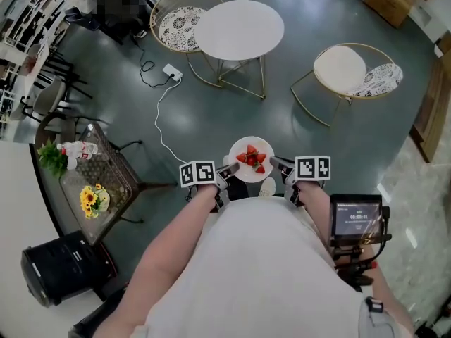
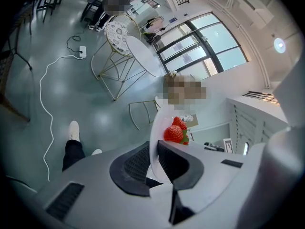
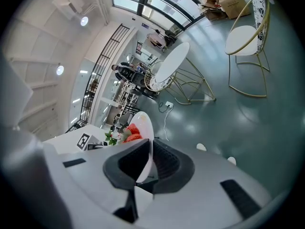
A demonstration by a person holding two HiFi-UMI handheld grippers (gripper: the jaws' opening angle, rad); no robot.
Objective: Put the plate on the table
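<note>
The white plate (image 1: 262,146), strawberries (image 1: 252,159) piled on it, is held up over the green floor, well short of the round white table (image 1: 239,28), on its near side. The left gripper (image 1: 225,170) is clamped on the rim on the plate's left, jaws barely apart with the rim pinched between. Same deal for the right gripper (image 1: 280,166), closed on the opposite rim.
</note>
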